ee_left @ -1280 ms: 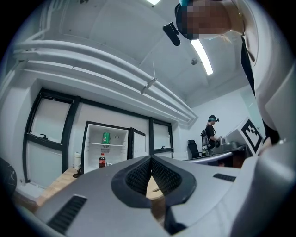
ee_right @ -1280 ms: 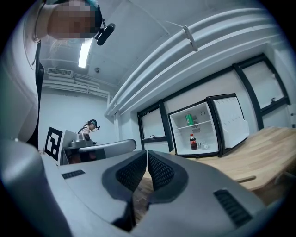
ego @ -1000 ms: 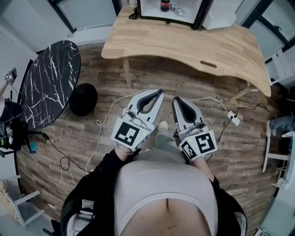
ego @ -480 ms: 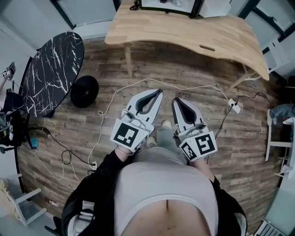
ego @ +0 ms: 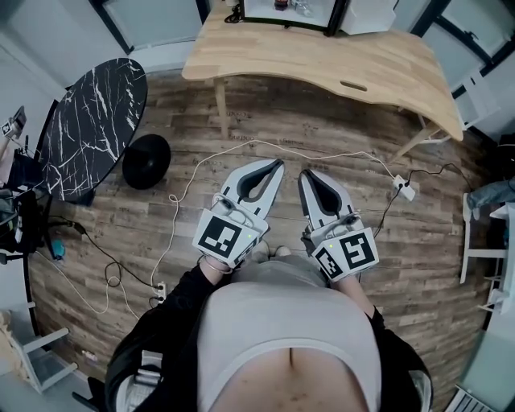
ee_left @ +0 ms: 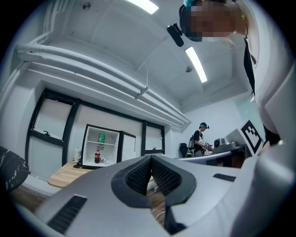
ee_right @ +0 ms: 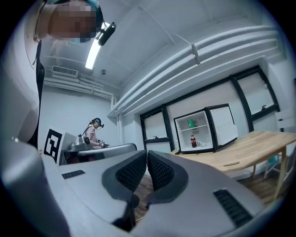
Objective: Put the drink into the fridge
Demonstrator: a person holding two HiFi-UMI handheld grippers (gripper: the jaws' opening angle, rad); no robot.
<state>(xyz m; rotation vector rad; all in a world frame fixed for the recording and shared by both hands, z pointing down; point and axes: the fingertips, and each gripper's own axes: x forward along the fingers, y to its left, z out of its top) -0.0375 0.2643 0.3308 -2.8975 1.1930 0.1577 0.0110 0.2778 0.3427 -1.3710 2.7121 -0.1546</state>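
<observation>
Head view: cable (ego: 290, 147) before table (ego: 322, 64) with fridge (ego: 290, 14)

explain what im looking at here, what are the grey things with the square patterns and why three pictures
There is no robot arm here: a person holds a grasping tool in each hand. The top-down picture comes from a camera on the person's head. In it the left tool and the right tool stick out level in front of the body, above a wood floor with cables. The patterned cubes are part of the tools.

The other two pictures come from a camera riding on each tool, looking along its jaws. Both tools are shut and hold nothing.

Ahead is a wooden desk carrying a small fridge with its door open. Inside are a cola bottle and a green can. A black marble table stands to the left.
</observation>
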